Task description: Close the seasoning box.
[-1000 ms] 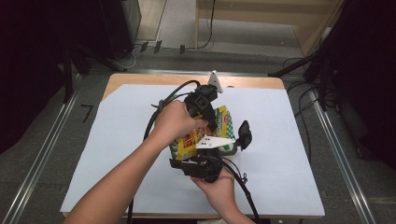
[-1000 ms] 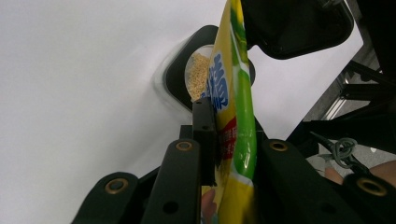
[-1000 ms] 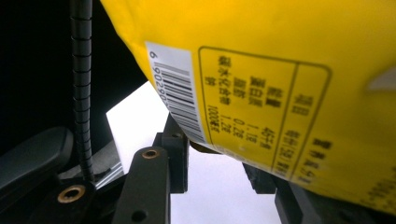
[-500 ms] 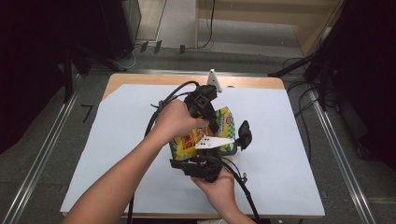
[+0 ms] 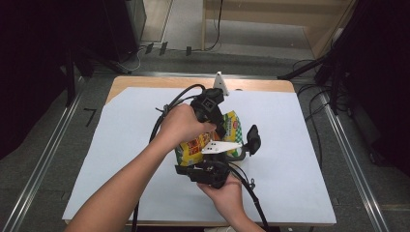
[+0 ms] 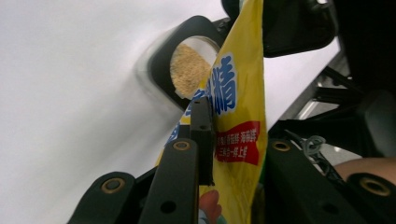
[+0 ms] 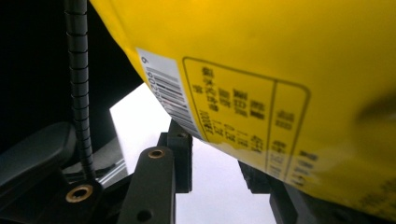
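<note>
A yellow seasoning bag [image 5: 231, 124] with red and blue print hangs over the middle of the table between both grippers. My left gripper [image 5: 218, 126] comes down on it from above, a hand wrapped round its body. In the left gripper view the jaws [image 6: 236, 140] are shut on the bag [image 6: 243, 102], one pad [image 6: 201, 135] flat against its printed face. My right gripper [image 5: 233, 153] reaches under the bag from the near side. In the right gripper view the bag's back [image 7: 280, 84], with its barcode, covers one jaw, and white table shows between the jaws [image 7: 215, 163].
A black-rimmed round container of beige granules [image 6: 189, 67] sits on the white sheet just beyond the bag. A black object [image 5: 252, 139] stands right of the bag. Black cables [image 5: 169, 104] loop behind the left hand. The white sheet [image 5: 121, 145] covers a wooden table.
</note>
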Demonstrator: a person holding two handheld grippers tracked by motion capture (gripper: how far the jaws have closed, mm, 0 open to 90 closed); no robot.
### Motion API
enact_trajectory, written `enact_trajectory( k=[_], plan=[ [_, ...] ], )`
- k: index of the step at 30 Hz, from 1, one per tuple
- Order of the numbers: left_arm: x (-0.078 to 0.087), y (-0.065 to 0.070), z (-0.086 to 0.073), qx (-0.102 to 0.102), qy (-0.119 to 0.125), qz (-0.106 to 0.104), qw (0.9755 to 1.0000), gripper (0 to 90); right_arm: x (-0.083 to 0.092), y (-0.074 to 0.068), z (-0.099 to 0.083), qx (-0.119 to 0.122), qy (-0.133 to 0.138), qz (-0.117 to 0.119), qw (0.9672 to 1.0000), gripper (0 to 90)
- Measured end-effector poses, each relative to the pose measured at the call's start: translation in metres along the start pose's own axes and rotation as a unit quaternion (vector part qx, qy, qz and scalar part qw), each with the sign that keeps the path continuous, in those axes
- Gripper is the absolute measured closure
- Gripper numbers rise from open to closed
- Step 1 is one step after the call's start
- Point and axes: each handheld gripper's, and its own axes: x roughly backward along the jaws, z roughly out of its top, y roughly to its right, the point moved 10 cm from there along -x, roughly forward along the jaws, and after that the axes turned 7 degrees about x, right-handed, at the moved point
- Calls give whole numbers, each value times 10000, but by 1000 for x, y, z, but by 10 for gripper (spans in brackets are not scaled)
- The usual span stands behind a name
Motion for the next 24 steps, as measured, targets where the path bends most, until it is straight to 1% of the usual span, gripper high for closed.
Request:
enact_trajectory(
  k=[2, 4, 6, 7, 9, 10, 12, 14, 16, 18, 21, 24],
  plan=[
    [0, -1, 0, 11, 1, 65, 10000, 822, -2, 0, 0, -27, -3, 12, 10000, 694],
    [0, -4, 1, -3, 40, 218, 9998, 832, -3, -1, 1, -37, 11, 33, 10000, 683],
    [1, -7, 2, -6, 64, 341, 9994, 850, -3, -1, 2, -10, -2, 5, 10000, 662],
    [2, -8, 3, -1, 83, 343, 9994, 860, -3, -1, 3, 17, 6, -17, 10000, 652],
    [4, -11, 4, 5, 117, 434, 9990, 885, -2, -1, 4, 74, 31, -89, 9999, 637],
    [4, -13, 5, 10, 121, 466, 9988, 892, -1, -2, 5, 73, 43, -87, 9999, 631],
    [5, -15, 5, 8, 125, 527, 9985, 897, -1, -1, 5, 122, 9, -141, 9998, 626],
    [4, -15, 4, 3, 128, 581, 9982, 898, -2, -1, 4, 117, -17, -169, 9998, 620],
    [4, -15, 5, -12, 146, 603, 9981, 898, -2, -1, 3, 80, -25, -183, 9998, 613],
    [4, -14, 5, -16, 143, 582, 9982, 897, -2, -1, 4, 53, -15, -188, 9998, 623],
    [2, -12, 5, -35, 124, 537, 9985, 891, -1, -1, 4, 3, -19, -102, 9999, 651],
    [2, -11, 5, -67, 112, 494, 9987, 884, -1, -2, 4, -60, 16, -42, 10000, 659]
  ],
)
